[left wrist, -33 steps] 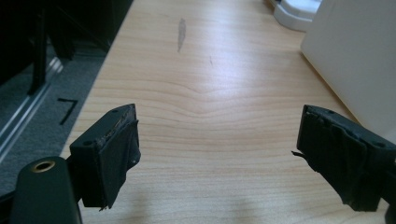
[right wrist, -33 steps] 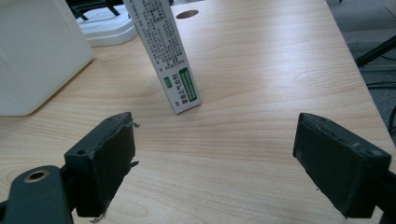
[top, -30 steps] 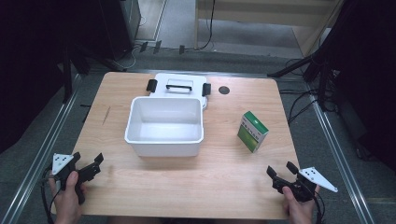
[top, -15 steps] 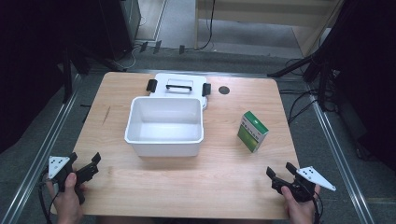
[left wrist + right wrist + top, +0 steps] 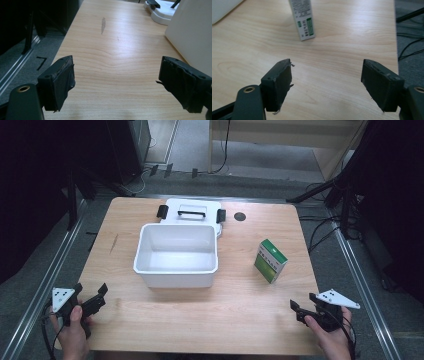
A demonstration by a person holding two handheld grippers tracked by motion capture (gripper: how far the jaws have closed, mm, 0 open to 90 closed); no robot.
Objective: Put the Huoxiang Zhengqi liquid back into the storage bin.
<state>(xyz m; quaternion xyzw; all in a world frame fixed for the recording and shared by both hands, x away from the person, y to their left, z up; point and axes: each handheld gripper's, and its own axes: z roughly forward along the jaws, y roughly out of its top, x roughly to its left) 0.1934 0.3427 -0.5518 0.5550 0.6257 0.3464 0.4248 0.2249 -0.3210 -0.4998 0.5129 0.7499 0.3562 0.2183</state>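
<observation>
Grippers sit at the two lower corners of the high view, each held in a hand above the near edge of the wooden worktop (image 5: 240, 250). The left gripper (image 5: 90, 300) is at the lower left of the frame, its jaws spread wide with nothing between them; in the left gripper view only bare wood shows in the gap, and the white wall of the tub (image 5: 192, 32) rises at the right edge. The right gripper (image 5: 303, 306) is at the lower right, its jaws likewise wide apart and empty.

The green and white carton (image 5: 270, 261) stands upright right of centre, well apart from both grippers and nearer the right one. In the right gripper view it stands at the top of the frame (image 5: 303, 20), beyond the open jaws and slightly left of the gap. The open white tub (image 5: 176, 275) sits at mid-frame, left of the carton and apart from it. Its white lid (image 5: 191, 212), with black clasps and a handle, lies just behind the tub toward the upper middle. A small dark round spot (image 5: 240, 216) marks the worktop right of the lid.
</observation>
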